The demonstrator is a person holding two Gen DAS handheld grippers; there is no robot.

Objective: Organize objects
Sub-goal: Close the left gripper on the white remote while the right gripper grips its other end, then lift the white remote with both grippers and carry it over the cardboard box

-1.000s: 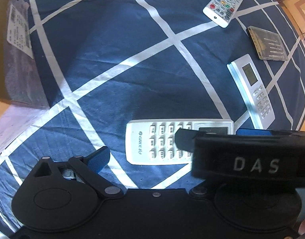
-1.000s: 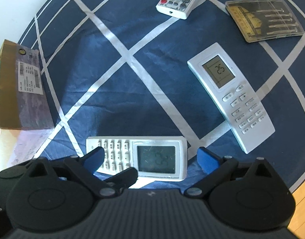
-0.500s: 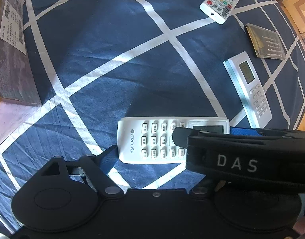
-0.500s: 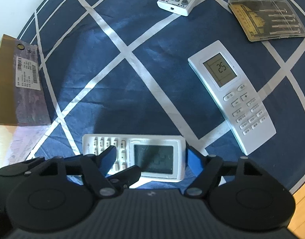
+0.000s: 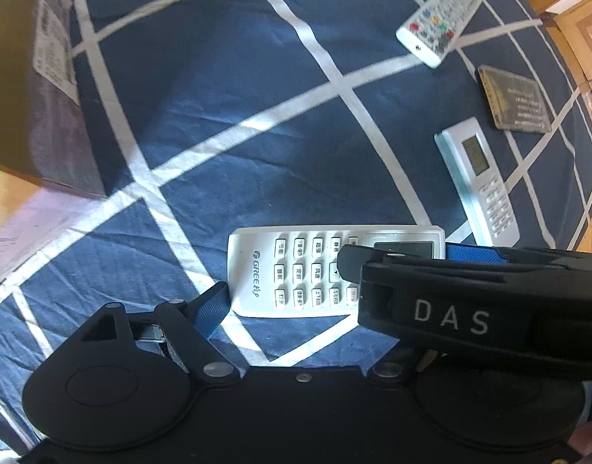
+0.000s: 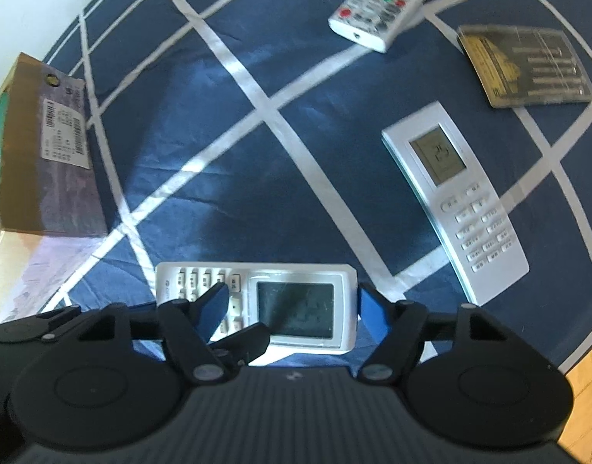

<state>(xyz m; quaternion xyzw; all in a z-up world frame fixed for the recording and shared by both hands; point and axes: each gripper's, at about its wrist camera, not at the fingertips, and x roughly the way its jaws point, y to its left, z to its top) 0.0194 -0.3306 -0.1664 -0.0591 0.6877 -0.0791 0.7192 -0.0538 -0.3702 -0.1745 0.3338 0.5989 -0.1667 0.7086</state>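
Note:
A white GREE remote point(image 5: 296, 270) lies crosswise on the blue cloth, right under both grippers. My left gripper point(image 5: 311, 301) points down at its keypad half, with one blue pad point(image 5: 213, 307) against the remote's left end. Its other finger is hidden there by the right gripper's black body point(image 5: 470, 321). In the right wrist view the remote point(image 6: 296, 309) shows its screen. My right gripper point(image 6: 292, 309) is closing on that half. One of its pads point(image 6: 369, 313) touches the remote's right end, and the other pad point(image 6: 214, 305) sits on the keys.
A cardboard box point(image 6: 44, 147) stands at the cloth's left edge. A silver remote point(image 6: 454, 208) lies to the right. Beyond it are a TV remote with coloured buttons point(image 6: 381, 4) and a clear case of small tools point(image 6: 528, 65). Wooden floor point(image 6: 582, 406) shows past the cloth's right edge.
Both pairs of jaws have closed in from wide open until the outer pads meet the ends of the GREE remote. The remote and both hands have barely shifted.

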